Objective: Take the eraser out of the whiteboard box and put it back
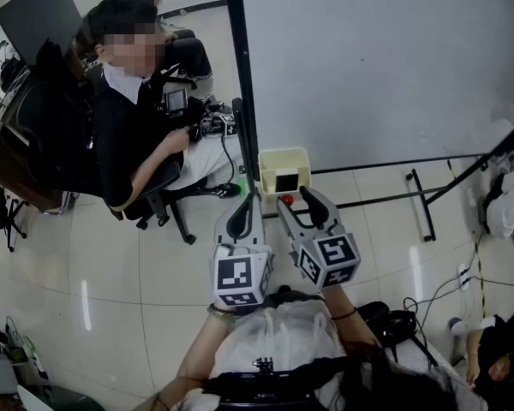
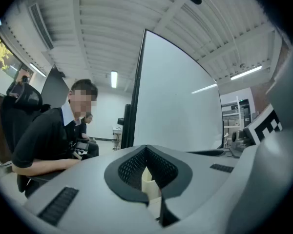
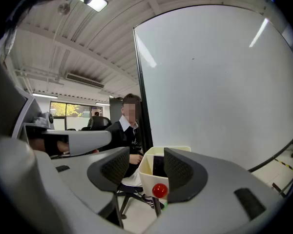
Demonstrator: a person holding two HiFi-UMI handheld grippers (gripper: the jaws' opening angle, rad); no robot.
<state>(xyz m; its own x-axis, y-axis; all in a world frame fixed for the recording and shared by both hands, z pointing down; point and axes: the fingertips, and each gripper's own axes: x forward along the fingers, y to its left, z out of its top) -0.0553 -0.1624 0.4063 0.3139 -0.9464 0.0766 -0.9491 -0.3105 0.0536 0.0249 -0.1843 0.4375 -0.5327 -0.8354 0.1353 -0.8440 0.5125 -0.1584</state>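
A cream whiteboard box (image 1: 283, 153) hangs at the lower left corner of the whiteboard (image 1: 377, 58). The dark eraser (image 1: 285, 181) stands inside it, and a red knob (image 1: 286, 200) sits on the box front. My right gripper (image 1: 297, 202) is open just in front of the box, empty. In the right gripper view its jaws frame the box (image 3: 147, 180), the eraser (image 3: 158, 165) and the knob (image 3: 159, 190). My left gripper (image 1: 242, 219) is shut and empty, left of the box beside the board's black post. A sliver of the box (image 2: 147, 178) shows past the left gripper (image 2: 147, 172).
A seated person (image 1: 124, 127) in black sits on an office chair left of the black whiteboard post (image 1: 240, 75). The board's floor struts (image 1: 424, 204) run to the right. Cables and bags (image 1: 505, 199) lie at the right edge.
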